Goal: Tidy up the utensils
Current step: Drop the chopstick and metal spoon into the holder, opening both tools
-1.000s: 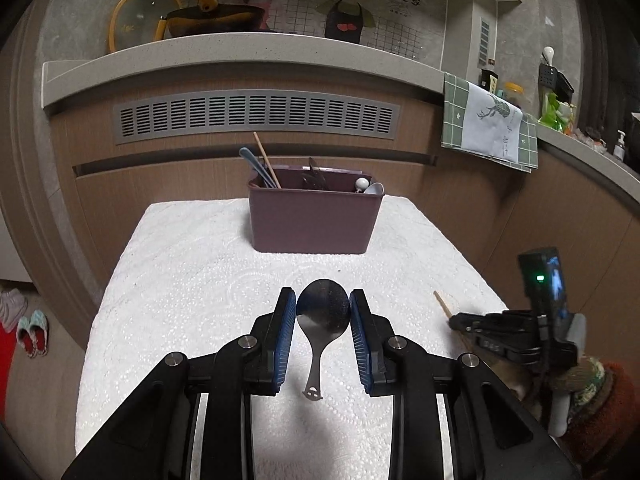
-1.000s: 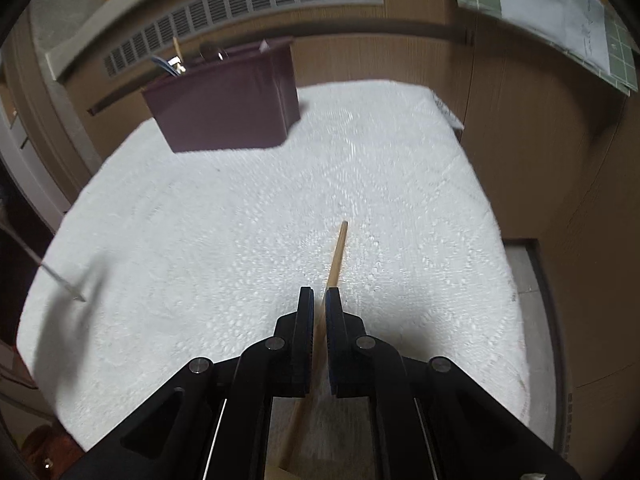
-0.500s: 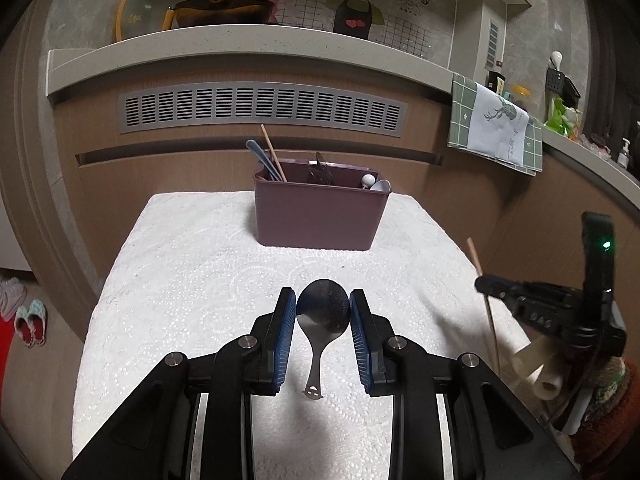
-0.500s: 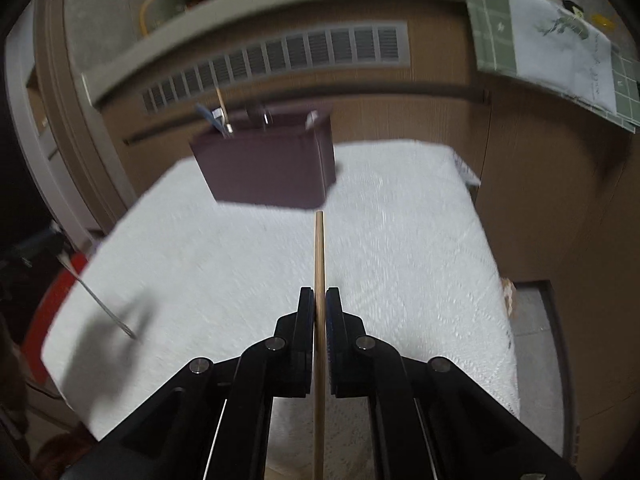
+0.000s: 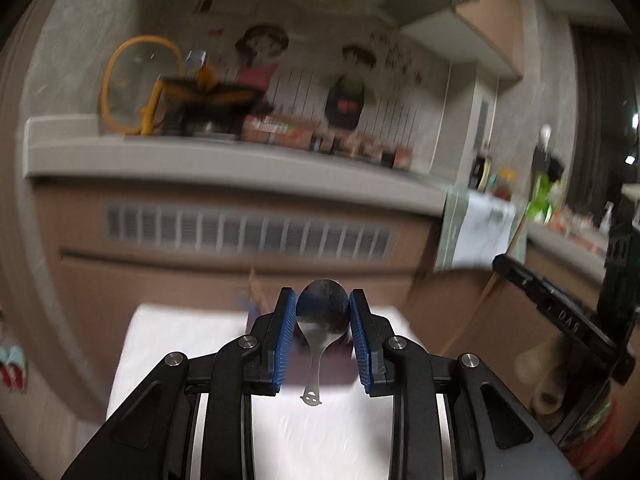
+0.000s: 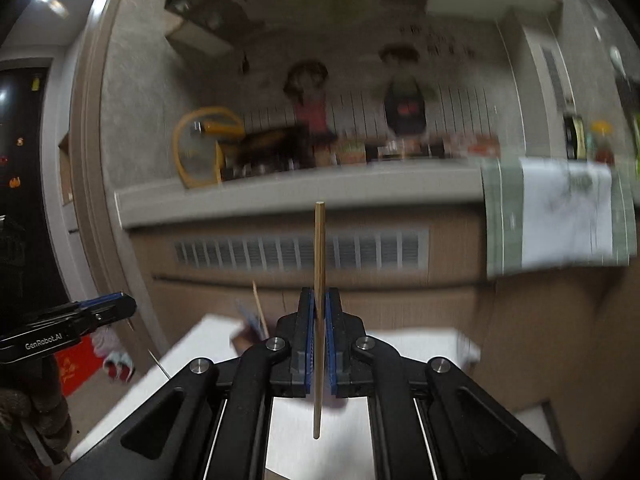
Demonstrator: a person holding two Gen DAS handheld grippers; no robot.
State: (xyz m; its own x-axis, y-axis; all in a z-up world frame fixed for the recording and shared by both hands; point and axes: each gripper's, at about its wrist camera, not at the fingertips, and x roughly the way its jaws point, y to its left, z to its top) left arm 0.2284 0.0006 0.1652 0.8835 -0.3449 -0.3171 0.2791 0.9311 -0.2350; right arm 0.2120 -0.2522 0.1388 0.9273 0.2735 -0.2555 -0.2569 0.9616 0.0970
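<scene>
My left gripper (image 5: 323,312) is shut on a steel spoon (image 5: 322,320), bowl up between the blue pads, handle hanging down over the white table (image 5: 176,344). My right gripper (image 6: 319,312) is shut on a wooden chopstick (image 6: 319,248) that stands upright, its tip well above the fingers. The maroon utensil holder (image 5: 298,364) is mostly hidden behind the left fingers; in the right wrist view only its left corner (image 6: 244,338) with a chopstick and a blue utensil shows. The right gripper appears at the right of the left wrist view (image 5: 560,316); the left gripper shows at the left of the right wrist view (image 6: 80,318).
A kitchen counter ledge (image 5: 224,164) with a wok and a yellow-rimmed lid (image 5: 140,84) runs behind the table. A vent grille (image 5: 248,236) is below it. A green-and-white towel (image 6: 560,216) hangs at the right. Both views are motion-blurred.
Both grippers have risen and tilted upward, so the table and holder dropped low in view. The chopstick is lifted off the table and now stands upright. The spoon stays clamped.
</scene>
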